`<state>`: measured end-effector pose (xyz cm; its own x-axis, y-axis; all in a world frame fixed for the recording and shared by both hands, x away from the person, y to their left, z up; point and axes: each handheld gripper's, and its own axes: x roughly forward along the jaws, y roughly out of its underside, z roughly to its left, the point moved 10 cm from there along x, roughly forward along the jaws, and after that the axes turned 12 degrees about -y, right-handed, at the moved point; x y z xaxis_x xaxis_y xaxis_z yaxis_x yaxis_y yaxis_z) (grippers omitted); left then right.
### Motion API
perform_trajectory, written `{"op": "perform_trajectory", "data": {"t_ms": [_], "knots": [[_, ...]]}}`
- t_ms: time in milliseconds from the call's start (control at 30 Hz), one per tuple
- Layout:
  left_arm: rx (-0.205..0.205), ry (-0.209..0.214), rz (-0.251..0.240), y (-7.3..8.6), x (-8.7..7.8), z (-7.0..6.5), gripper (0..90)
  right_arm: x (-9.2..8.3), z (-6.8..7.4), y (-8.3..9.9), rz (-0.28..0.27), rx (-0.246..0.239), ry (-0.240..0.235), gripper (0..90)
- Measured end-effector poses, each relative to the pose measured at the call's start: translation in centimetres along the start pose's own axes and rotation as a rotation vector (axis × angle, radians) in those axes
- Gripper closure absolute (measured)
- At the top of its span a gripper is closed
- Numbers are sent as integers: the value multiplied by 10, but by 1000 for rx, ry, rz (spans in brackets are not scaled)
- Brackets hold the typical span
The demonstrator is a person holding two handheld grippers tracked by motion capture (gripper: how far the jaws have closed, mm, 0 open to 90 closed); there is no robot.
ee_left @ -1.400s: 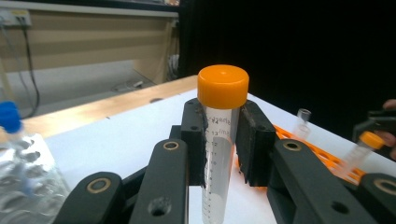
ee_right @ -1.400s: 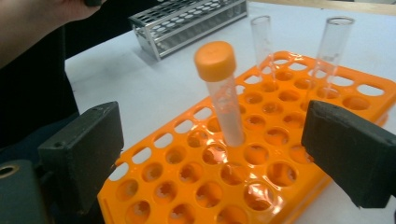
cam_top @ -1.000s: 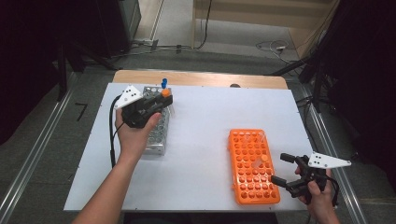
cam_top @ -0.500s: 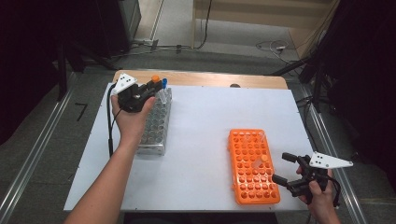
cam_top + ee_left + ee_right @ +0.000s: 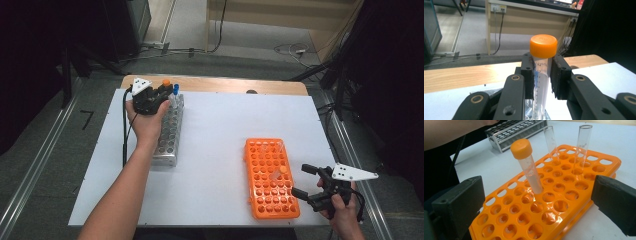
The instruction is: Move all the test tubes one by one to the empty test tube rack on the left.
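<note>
Orange-capped tube [image 5: 542,72] is gripped upright between the two black jaws of the left hand-held gripper [image 5: 161,95]; the pads press on its clear, marked wall just below the cap. From above, this hand-held gripper and the tube are over the far end of the metal rack [image 5: 169,131], which stands on the white counter [image 5: 215,125]. A blue-capped tube [image 5: 176,90] stands at that same far end, just beside the gripper. The orange rack [image 5: 270,177] lies well apart from the metal rack, on the other side of the counter. In it stand a second orange-capped tube [image 5: 527,166], tilted, and two clear uncapped tubes [image 5: 581,147]. The right hand-held gripper [image 5: 307,182] rests near the orange rack's near corner, its jaws wide apart and holding nothing.
</note>
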<state>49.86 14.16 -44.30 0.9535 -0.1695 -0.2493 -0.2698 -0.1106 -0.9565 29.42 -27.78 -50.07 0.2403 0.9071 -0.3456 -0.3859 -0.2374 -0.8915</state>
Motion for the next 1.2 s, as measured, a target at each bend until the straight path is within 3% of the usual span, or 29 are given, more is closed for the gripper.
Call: {"op": "perform_trajectory", "data": {"t_ms": [133,367,533,633,733,833,1067,1200], "knots": [[12,-5,8,3,5,-3,749,0,0,1,3,6,-1,0],[74,-24,67,16,11,-8,747,0,-1,1,-1,3,1,0],[61,-20,92,19,12,-6,733,1,0,1,3,2,2,0],[54,-25,105,19,11,-4,654,1,0,1,5,1,4,0],[31,-34,130,20,10,-2,503,1,0,1,5,-2,1,0],[34,-25,141,20,6,-4,397,2,0,1,8,0,1,0],[31,-11,135,15,3,-5,408,3,0,1,10,-3,4,0],[27,8,135,10,-6,-10,307,2,0,1,7,-3,4,0]]}}
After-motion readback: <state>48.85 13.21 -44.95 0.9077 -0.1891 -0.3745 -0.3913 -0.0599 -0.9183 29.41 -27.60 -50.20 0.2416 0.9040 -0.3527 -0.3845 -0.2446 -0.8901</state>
